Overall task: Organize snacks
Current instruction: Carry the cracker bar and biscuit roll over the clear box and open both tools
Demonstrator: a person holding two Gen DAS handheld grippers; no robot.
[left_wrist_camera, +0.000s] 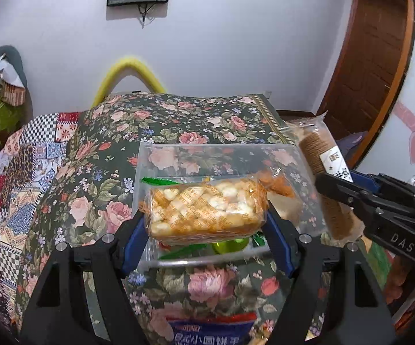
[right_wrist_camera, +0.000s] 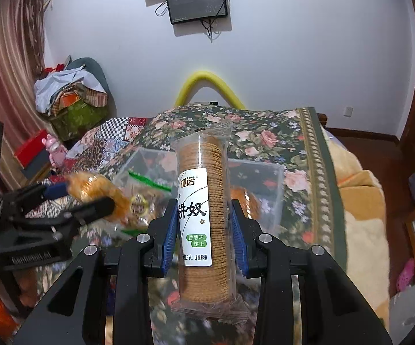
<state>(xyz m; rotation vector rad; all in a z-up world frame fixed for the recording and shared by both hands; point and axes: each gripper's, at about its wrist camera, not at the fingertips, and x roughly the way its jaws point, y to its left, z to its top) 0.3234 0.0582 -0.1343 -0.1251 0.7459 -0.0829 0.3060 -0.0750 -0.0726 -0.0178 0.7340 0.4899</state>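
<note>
My left gripper (left_wrist_camera: 206, 224) is shut on an orange-patterned snack pack (left_wrist_camera: 206, 208) and holds it just above a clear plastic box (left_wrist_camera: 221, 151) on the floral bedspread. The box holds green-wrapped snacks (left_wrist_camera: 161, 182) and an orange packet (left_wrist_camera: 276, 185). My right gripper (right_wrist_camera: 204, 230) is shut on a tall roll of biscuits (right_wrist_camera: 201, 215) with a white label, held upright above the box (right_wrist_camera: 267, 178). The roll also shows in the left wrist view (left_wrist_camera: 322, 169), right of the box, and the left gripper with its pack shows in the right wrist view (right_wrist_camera: 98, 192).
A blue snack bag (left_wrist_camera: 213, 330) lies on the bedspread in front of the box. A yellow foam arch (left_wrist_camera: 129, 74) stands behind the bed. Piled bags (right_wrist_camera: 72, 95) sit at the left wall. A wooden door (left_wrist_camera: 371, 66) is at the right.
</note>
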